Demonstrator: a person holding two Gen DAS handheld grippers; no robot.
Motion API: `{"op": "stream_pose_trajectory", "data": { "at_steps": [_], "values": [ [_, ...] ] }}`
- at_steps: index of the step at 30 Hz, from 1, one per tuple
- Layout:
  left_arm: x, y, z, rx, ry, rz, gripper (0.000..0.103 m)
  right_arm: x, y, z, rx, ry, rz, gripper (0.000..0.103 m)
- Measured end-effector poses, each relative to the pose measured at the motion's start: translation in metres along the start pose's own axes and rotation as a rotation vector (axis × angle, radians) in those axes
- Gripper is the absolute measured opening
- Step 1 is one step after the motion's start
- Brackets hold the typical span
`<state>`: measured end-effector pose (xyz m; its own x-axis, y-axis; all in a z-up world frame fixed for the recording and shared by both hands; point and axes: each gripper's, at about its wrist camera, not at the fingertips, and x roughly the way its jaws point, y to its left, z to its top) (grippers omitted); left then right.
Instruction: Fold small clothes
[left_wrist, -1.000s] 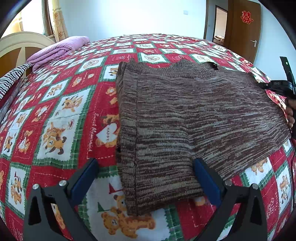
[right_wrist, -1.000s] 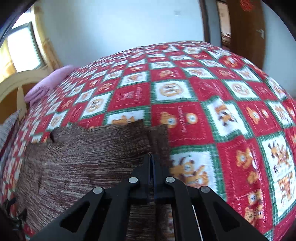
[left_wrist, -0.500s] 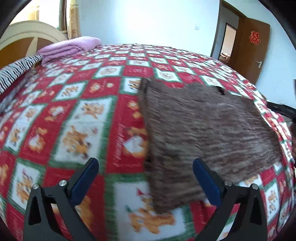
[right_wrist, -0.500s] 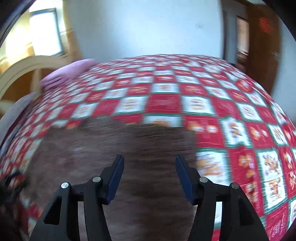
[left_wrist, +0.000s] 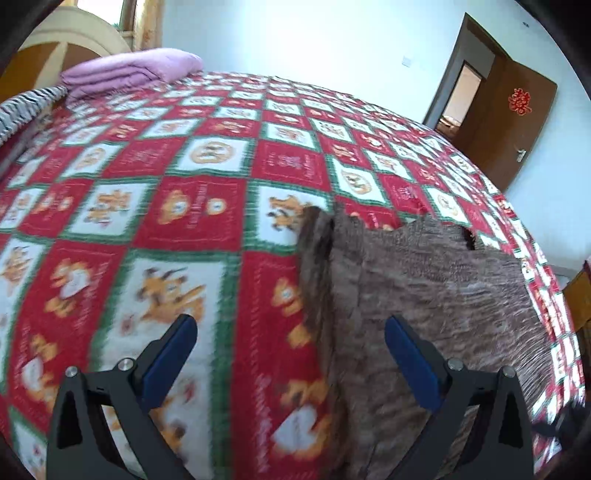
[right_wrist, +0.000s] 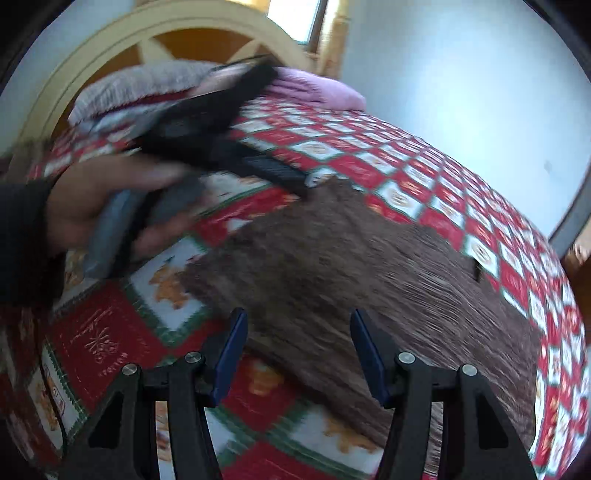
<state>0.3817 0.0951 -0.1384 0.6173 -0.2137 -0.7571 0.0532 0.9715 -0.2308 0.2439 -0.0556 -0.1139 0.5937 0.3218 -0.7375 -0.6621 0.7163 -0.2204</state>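
A brown knit garment (left_wrist: 424, 295) lies flat on the quilt (left_wrist: 207, 214), with a folded edge along its left side. My left gripper (left_wrist: 288, 332) hovers open over that left edge, nothing between its blue pads. The right wrist view shows the same garment (right_wrist: 351, 266) from its near side. My right gripper (right_wrist: 299, 325) is open above the garment's near edge, pads apart and holding nothing. At upper left there, a hand (right_wrist: 92, 206) holds my left gripper (right_wrist: 295, 177), blurred, its tip by the garment's far corner.
A folded pink blanket (left_wrist: 129, 74) and a striped pillow (left_wrist: 26, 107) lie at the head of the bed, below a cream headboard (right_wrist: 166, 22). A brown door (left_wrist: 517, 122) stands open at the far right. Quilt stretches to the garment's left.
My right gripper opened, let go of the garment's edge and swung round to its near side. My left gripper slid left, off the cloth toward its left edge.
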Motion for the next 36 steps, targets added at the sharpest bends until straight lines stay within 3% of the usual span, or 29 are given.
{"op": "stream_pose_trajectory", "data": {
  "at_steps": [8,15,16,17,18,19,20,22,28,36],
  "values": [
    [0.031,-0.004,0.016,0.020,0.037,-0.003,0.103,0.025,0.049,0.008,-0.135,0.031,-0.076,0.059],
    [0.048,-0.003,0.033,0.029,0.058,-0.034,0.089,0.042,0.063,0.016,-0.182,0.010,-0.109,0.058],
    [0.050,-0.003,0.035,0.035,0.057,-0.040,0.083,0.044,0.063,0.017,-0.176,0.006,-0.098,0.058],
    [0.051,-0.003,0.037,0.042,0.060,-0.048,0.078,0.045,0.061,0.018,-0.163,0.004,-0.072,0.042],
    [0.050,-0.002,0.039,0.045,0.053,-0.066,0.053,0.047,0.057,0.018,-0.140,0.018,-0.020,0.004],
    [0.051,-0.001,0.040,0.045,0.056,-0.103,0.007,0.046,0.054,0.019,-0.109,0.027,0.009,0.003],
    [0.052,0.002,0.043,0.023,0.089,-0.161,0.009,0.040,0.051,0.019,-0.090,0.006,0.020,0.003],
    [0.049,0.006,0.046,-0.016,0.091,-0.182,0.008,0.022,0.041,0.018,-0.047,-0.037,0.049,0.003],
    [0.026,0.001,0.054,-0.043,0.076,-0.224,0.008,-0.022,-0.007,0.008,0.118,-0.107,0.099,0.003],
    [-0.016,-0.043,0.076,-0.007,0.014,-0.253,0.008,-0.056,-0.057,-0.014,0.267,-0.172,0.118,0.003]
  ]
}}
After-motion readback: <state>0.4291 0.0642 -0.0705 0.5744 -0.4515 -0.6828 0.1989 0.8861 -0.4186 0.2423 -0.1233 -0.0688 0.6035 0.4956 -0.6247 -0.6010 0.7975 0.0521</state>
